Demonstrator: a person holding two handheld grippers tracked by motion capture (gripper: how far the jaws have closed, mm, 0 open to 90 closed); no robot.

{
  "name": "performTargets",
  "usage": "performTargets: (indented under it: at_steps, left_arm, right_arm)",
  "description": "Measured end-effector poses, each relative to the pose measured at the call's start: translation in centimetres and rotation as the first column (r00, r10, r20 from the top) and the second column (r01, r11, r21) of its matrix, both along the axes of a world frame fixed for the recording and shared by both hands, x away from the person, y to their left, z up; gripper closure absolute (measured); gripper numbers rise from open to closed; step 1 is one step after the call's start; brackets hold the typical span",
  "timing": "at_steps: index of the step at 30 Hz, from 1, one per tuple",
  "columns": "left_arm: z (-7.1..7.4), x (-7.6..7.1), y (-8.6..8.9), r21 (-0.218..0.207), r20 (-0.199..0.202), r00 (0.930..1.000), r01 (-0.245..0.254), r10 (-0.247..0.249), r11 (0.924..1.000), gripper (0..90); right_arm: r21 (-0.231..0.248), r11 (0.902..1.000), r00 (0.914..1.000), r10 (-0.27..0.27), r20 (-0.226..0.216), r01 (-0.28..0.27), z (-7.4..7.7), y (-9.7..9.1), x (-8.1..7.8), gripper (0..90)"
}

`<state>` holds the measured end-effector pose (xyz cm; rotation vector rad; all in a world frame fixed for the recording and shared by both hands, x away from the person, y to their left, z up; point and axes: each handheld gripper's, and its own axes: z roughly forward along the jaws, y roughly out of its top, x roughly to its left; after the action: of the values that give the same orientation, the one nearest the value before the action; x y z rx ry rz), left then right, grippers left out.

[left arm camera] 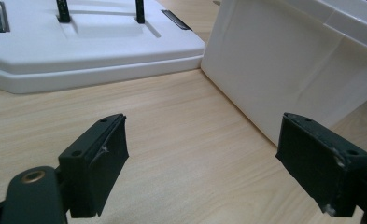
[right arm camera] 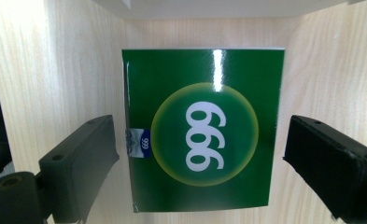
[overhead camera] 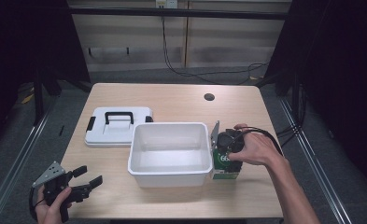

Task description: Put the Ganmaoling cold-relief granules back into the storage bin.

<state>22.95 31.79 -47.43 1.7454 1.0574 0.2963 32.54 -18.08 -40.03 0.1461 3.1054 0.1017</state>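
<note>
Fingers (right arm camera: 78, 158) on our right gripper (overhead camera: 230, 144) are wide apart, one on each side of the green box (right arm camera: 202, 128), and they are not touching it yet. That box has a white 999 on it and sits on the tabletop (overhead camera: 181, 100), just beside the right wall of the white bin (overhead camera: 168, 169). We think we are at the grabbing step: the gripper is over the box, ready to close.

Next, we need to go down a little and squeeze both sides of the box the same way. It looks smooth and shiny, so it may slip if we pinch too lightly. Then we would guess it gets lifted over the rim and put in the bin, which is open and has nothing in it.

Our left gripper (overhead camera: 78, 182) waits near the front left corner of the tabletop. Its fingers (left arm camera: 97, 163) are apart too and hold nothing. They point toward the bin's left wall.

Farther back lies the white lid (overhead camera: 118, 126) with a black handle, flat and just beside the bin.
</note>
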Motion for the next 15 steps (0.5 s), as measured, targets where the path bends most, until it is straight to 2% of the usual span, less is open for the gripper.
performTargets:
  at_steps: [2,5,8,9,15]
  left_arm:
    - [0.0,0.0,-0.1,0.002,-0.001,1.0,0.001,-0.001,1.0,16.0]
    - [0.0,0.0,0.0,-0.001,-0.003,1.0,0.0,0.0,1.0,16.0]
    - [0.0,0.0,0.0,0.003,-0.001,1.0,-0.004,0.004,1.0,15.9]
    - [0.0,0.0,0.1,0.002,-0.001,1.0,-0.003,0.003,1.0,15.9]
    - [0.0,0.0,0.1,0.002,-0.001,1.0,-0.003,0.003,1.0,15.9]
  right_arm:
    - [0.0,1.0,1.0,0.001,0.006,-0.001,-0.1,0.0,0.0,8.4]
    - [-0.033,0.9994,0.9999,0.011,0.01,-0.011,-0.5,0.0,0.1,8.4]
    - [-0.031,0.9993,0.9995,0.019,0.025,-0.019,-0.7,0.1,0.2,8.4]
    - [-0.042,0.9984,0.9992,0.037,0.011,-0.037,-1.1,0.2,0.2,8.5]
    - [-0.059,0.9978,0.9995,0.031,-0.004,-0.031,-1.6,0.4,0.2,11.6]
